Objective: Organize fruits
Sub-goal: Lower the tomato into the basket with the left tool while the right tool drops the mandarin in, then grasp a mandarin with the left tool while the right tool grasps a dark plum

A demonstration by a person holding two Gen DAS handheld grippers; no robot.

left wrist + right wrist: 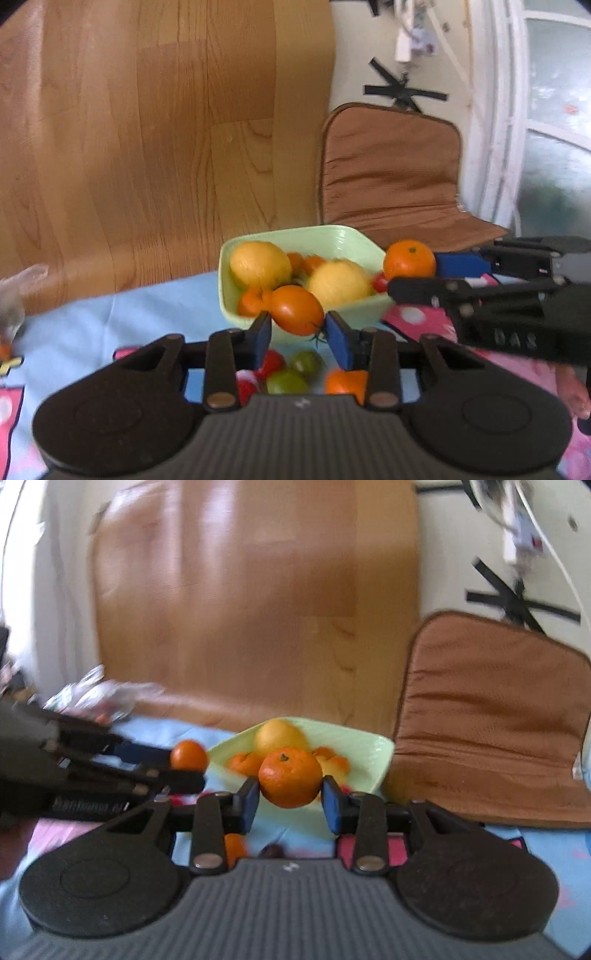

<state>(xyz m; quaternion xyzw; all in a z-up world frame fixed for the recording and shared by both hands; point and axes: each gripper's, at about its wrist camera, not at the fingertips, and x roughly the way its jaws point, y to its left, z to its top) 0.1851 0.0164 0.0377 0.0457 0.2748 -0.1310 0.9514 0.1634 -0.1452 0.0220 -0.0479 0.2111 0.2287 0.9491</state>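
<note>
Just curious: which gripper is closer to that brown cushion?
Right. The right gripper, holding a mandarin, is just before the brown cushion; the left gripper, holding a tomato, is farther off, left of it.

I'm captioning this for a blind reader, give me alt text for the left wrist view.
The left gripper pinches an oval orange tomato before a pale green square bowl of yellow and orange fruit; beside it, the right gripper holds a round orange mandarin.

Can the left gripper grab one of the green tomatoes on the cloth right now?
Probably not yet. The left gripper is shut on an orange tomato, so its jaws are full. The green tomatoes lie uncovered below it, so the way looks free once that fruit goes into the bowl.
</note>
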